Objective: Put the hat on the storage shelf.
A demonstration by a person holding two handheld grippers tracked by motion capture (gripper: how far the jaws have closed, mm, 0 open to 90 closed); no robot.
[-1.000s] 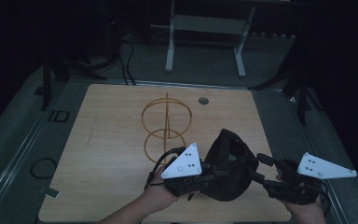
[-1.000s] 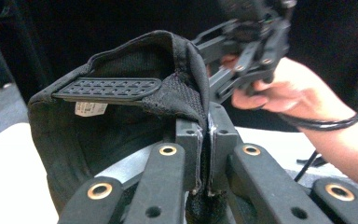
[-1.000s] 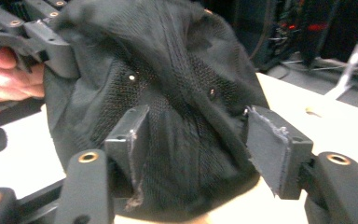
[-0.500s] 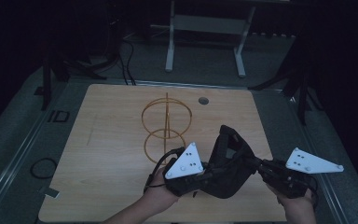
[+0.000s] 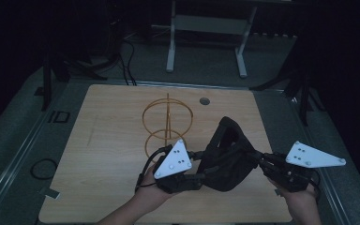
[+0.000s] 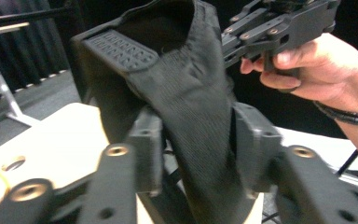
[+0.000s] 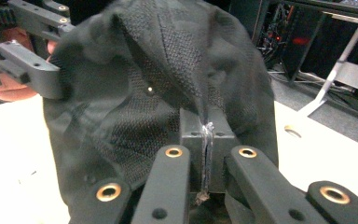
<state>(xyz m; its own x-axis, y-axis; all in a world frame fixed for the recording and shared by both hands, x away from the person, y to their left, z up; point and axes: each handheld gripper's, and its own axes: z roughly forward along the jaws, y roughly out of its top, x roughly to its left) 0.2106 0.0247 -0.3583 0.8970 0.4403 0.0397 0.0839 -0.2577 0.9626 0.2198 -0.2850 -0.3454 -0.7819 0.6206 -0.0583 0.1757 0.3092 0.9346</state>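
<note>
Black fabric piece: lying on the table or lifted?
Lifted. The black fabric piece hangs between the left gripper and right gripper, both clamped on it above the table.

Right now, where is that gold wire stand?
In the high view the gold wire stand is upright near the table's middle, just beyond the left hand-held gripper and left of the black cloth.

place: dim lab or studio | signs: wooden table [image 5: 112, 140] in frame centre, metal stand [image 5: 206, 28] at top, cables [image 5: 126, 61] on floor upper left
</note>
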